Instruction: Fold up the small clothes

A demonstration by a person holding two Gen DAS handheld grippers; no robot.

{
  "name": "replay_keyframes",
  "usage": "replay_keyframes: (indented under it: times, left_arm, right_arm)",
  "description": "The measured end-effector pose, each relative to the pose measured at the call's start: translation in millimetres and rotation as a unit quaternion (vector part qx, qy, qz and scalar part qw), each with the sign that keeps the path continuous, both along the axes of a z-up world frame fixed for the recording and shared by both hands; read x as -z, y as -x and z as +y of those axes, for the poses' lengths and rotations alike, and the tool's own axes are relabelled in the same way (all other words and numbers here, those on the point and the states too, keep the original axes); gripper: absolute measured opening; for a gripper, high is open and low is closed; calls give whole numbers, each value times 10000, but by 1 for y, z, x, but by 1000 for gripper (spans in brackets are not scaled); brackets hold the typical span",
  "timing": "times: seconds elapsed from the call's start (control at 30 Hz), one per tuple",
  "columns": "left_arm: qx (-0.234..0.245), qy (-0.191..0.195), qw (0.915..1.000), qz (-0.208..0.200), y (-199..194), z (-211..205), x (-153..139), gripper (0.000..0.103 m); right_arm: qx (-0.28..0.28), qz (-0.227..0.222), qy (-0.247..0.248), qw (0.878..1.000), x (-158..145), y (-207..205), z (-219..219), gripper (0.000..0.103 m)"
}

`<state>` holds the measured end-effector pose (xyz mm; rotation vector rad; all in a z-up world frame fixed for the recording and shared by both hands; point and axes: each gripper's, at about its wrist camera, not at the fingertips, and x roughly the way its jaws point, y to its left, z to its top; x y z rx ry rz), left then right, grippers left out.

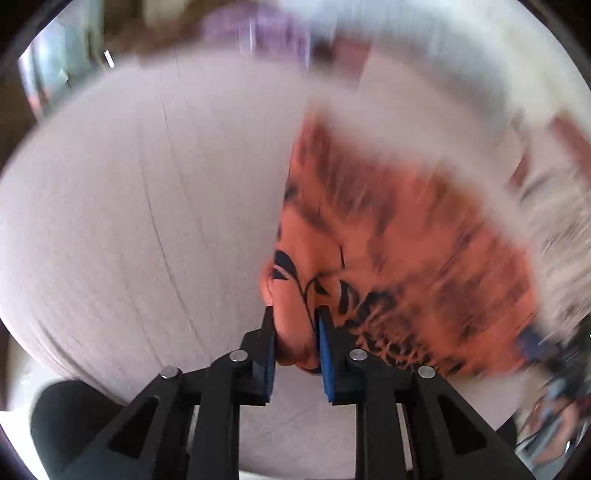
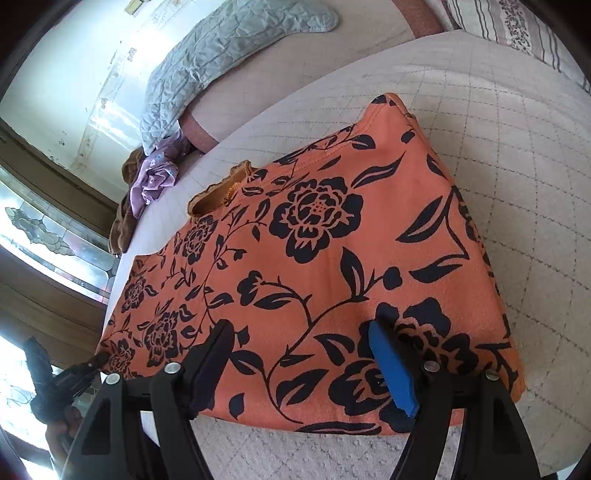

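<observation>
An orange garment with black flowers (image 2: 332,236) lies spread flat on the white quilted bed (image 2: 498,147). My left gripper (image 1: 295,314) is shut on a corner of the garment (image 1: 388,240); that view is blurred by motion. It also shows in the right wrist view (image 2: 96,359), pinching the garment's left near corner. My right gripper (image 2: 303,332) is open, its fingers hovering over the garment's near edge, holding nothing.
A grey quilted pillow (image 2: 221,55) lies at the far side of the bed. A purple and brown heap of clothes (image 2: 147,181) sits at the bed's far left edge. A striped pillow (image 2: 517,26) is at the far right. A window is on the left.
</observation>
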<state>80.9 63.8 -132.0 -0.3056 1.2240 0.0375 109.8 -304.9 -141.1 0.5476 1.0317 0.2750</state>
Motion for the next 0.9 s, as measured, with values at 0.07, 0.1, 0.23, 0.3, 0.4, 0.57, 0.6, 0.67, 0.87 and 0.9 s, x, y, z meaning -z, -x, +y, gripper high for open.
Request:
replay_keyframes:
  times: [0.07,0.1,0.23,0.3,0.4,0.57,0.6,0.67,0.87,0.9]
  left_arm:
    - [48,44,9992,-405,9,5,-9,33]
    - [-3,-20,9993,-365,11,7,-16,38]
    - [-262,-89,9946,-1005,12,22,-59,54]
    - [-208,64,9930,-1162,-7,27,-67,67]
    - [-19,89,9946,-1033,-53,26,-55,66]
    - [-48,269,9963,-821,-127,23,-18,23]
    - [-160,20,9974,-706,-139,29,-6,23]
    - [-560,208,9966,-568,-148,42,3,26]
    - [-442,-501,9900,-1245,-100,24,-53,54]
    - [-364,-508,9899,-1272,-89,17,-58,61]
  right_arm:
    - [-33,-22,55,10000,-1,1,1,82]
    - [-57,-38,81,9999,-2,2,1,82]
    - [-118,-77,79,9999,-2,5,-1,82]
    - [-139,-89,75,9998,-2,5,-1,83]
    - [-154,-100,85,9998,-2,4,0,84]
    - [-147,-133,16,9998,-1,6,-2,84]
    - [-150,-128,-8,9998,0,5,-2,84]
    - [-134,-120,-67,9998,0,4,-4,84]
    - [-48,-77,-218,9997,0,5,-7,84]
    - [1,-74,-269,9996,1,5,-8,84]
